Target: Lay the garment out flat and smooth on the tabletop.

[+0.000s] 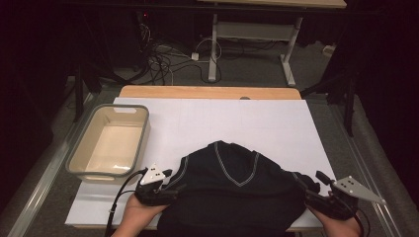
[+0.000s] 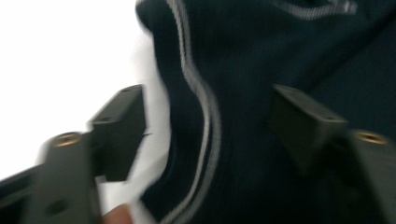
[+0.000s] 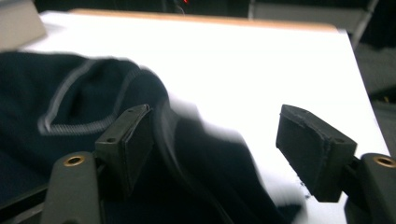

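Note:
A dark navy sweater (image 1: 232,182) with a grey-striped V-neck lies bunched on the white board (image 1: 222,118) at its near edge. My left gripper (image 1: 170,180) is at the sweater's left side. In the left gripper view its jaws (image 2: 208,100) stand wide apart over the sweater (image 2: 243,93), whose grey-striped seam runs between them; neither pad presses on the cloth. My right gripper (image 1: 316,183) is at the sweater's right end. Its jaws (image 3: 215,119) are open too, with a fold of the sweater (image 3: 56,140) lying under and between them, loose.
A beige bin with a grey rim (image 1: 79,148) stands on the board's left side and holds nothing that I can see. The far half of the white board (image 3: 257,60) is bare. Beyond the table are cables on the floor and a desk frame (image 1: 213,49).

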A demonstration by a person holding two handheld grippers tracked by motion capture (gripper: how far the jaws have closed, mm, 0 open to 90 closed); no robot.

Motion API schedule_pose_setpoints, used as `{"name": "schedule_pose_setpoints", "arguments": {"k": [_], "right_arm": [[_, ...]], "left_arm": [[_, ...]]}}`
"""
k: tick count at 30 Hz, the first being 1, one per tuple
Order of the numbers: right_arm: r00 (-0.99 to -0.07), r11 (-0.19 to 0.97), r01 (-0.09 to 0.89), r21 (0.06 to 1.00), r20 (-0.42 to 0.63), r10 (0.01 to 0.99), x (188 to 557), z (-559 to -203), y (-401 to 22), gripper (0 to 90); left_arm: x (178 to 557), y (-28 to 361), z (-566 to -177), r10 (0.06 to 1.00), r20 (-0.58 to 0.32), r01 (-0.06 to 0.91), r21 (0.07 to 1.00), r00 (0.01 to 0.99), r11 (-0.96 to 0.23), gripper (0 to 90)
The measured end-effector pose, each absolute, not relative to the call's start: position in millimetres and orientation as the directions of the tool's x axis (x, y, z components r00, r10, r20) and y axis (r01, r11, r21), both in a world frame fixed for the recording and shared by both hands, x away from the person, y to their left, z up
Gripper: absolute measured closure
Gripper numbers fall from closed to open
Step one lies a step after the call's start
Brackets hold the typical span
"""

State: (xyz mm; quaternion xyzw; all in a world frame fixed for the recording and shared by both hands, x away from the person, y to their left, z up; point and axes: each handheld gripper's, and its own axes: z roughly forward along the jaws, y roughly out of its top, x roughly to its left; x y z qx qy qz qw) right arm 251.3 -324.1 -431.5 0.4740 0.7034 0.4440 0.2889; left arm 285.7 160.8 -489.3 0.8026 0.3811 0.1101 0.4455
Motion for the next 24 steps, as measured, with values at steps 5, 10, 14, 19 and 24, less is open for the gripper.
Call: {"name": "schedule_pose_setpoints", "arguments": {"k": [5,10,14,19,24], "right_arm": [[-0.427,0.223,0.457,0.861,-0.007,0.904,280,-434,-301,22.6],[-0.467,0.29,0.579,0.762,0.019,0.884,300,-470,-292,31.7],[-0.509,0.368,0.587,0.721,-0.026,0.861,298,-479,-284,58.3],[-0.54,0.37,0.554,0.746,-0.016,0.841,293,-478,-290,77.1],[-0.496,0.273,0.384,0.882,-0.052,0.867,266,-422,-302,77.4]], "left_arm": [[316,144,-488,0.726,-0.205,0.581,0.752,0.656,-0.313,18.9],[331,133,-500,0.74,-0.155,0.611,0.685,0.654,-0.397,35.3],[327,134,-501,0.703,-0.154,0.576,0.704,0.695,-0.415,61.7],[317,134,-491,0.693,-0.096,0.514,0.744,0.714,-0.427,80.7],[299,146,-436,0.689,-0.018,0.369,0.855,0.724,-0.365,81.6]]}}
